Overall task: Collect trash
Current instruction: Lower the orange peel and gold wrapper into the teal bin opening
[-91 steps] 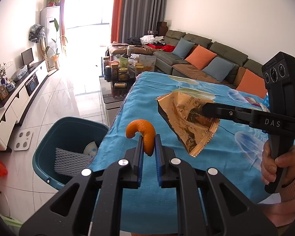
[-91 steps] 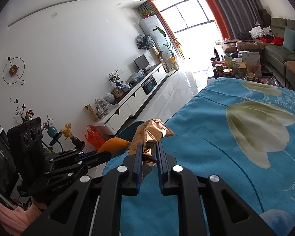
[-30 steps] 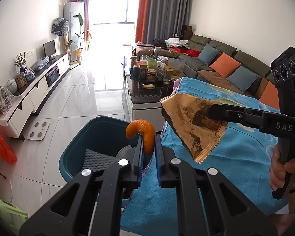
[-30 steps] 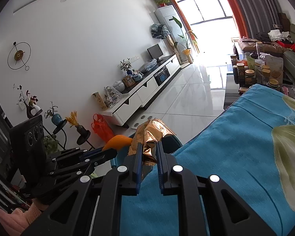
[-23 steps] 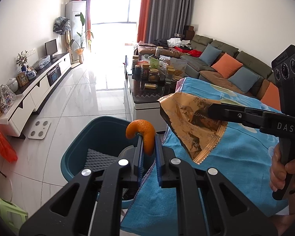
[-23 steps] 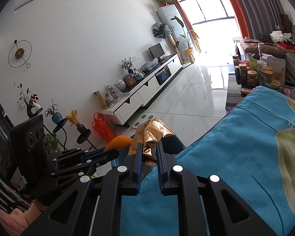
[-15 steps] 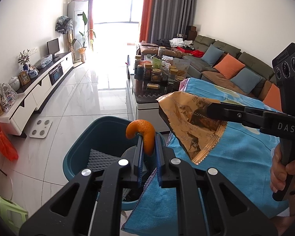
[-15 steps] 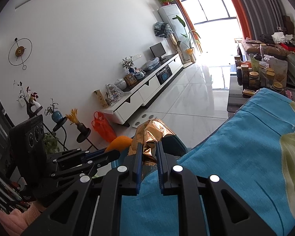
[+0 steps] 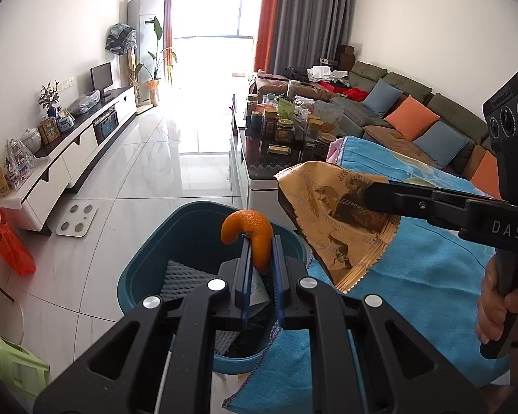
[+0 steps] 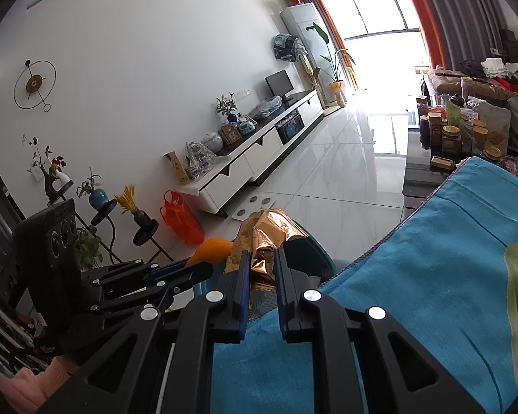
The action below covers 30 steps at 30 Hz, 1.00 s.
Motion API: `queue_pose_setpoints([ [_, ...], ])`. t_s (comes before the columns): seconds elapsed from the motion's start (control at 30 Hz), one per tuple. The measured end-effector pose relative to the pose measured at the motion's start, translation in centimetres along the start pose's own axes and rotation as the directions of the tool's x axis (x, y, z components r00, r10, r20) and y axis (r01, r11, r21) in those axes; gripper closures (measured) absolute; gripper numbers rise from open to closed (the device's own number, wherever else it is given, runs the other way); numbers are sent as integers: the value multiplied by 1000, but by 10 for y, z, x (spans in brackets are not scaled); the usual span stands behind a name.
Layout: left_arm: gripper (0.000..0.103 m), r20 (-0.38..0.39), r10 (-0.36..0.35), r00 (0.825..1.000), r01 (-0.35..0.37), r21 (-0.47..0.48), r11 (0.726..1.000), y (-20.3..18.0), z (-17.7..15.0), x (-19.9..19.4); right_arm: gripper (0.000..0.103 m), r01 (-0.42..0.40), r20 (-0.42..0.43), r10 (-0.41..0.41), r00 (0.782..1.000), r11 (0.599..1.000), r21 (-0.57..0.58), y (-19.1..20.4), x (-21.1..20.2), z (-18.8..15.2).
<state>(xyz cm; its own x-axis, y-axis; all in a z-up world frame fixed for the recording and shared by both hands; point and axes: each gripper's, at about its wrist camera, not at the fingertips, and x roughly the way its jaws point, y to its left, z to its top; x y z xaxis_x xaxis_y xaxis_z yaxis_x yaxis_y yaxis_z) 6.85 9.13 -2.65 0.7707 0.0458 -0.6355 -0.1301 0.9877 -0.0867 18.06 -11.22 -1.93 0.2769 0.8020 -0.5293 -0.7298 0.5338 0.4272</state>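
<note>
- A curled piece of orange citrus peel (image 9: 250, 238) is pinched between the blue-padded fingers of the left gripper (image 9: 259, 258), its curved end standing above the fingertips.
- The peel is held over the open teal plastic bin (image 9: 176, 238), which stands on the white tiled floor (image 9: 148, 179) against the edge of the table.
- Grey foam netting (image 9: 184, 277) and other scraps are seen lying inside the bin.
- A crumpled copper-gold foil snack wrapper (image 10: 262, 241) is clamped by the right gripper (image 10: 262, 265); its jaws are pressed onto the foil.
- In the left wrist view the wrapper (image 9: 335, 217) hangs over the table's edge, just beside the bin's rim.
- The table is covered by a blue flower-printed cloth (image 10: 431, 276).
- The right gripper's handle is gripped by a hand (image 9: 500, 314).
</note>
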Motion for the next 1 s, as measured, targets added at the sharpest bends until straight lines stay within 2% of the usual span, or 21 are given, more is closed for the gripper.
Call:
queue_pose_setpoints([
  [0.5,92,-26,23,999,-23,-28,999,3,2,16,91,21,-46,-21,999,1000,-5,3,27,2],
  [1.0,92,-93,39,995,-46,-74,996,17,-4,56,90,66,-132,-67,989,998,-16,8,73,4],
])
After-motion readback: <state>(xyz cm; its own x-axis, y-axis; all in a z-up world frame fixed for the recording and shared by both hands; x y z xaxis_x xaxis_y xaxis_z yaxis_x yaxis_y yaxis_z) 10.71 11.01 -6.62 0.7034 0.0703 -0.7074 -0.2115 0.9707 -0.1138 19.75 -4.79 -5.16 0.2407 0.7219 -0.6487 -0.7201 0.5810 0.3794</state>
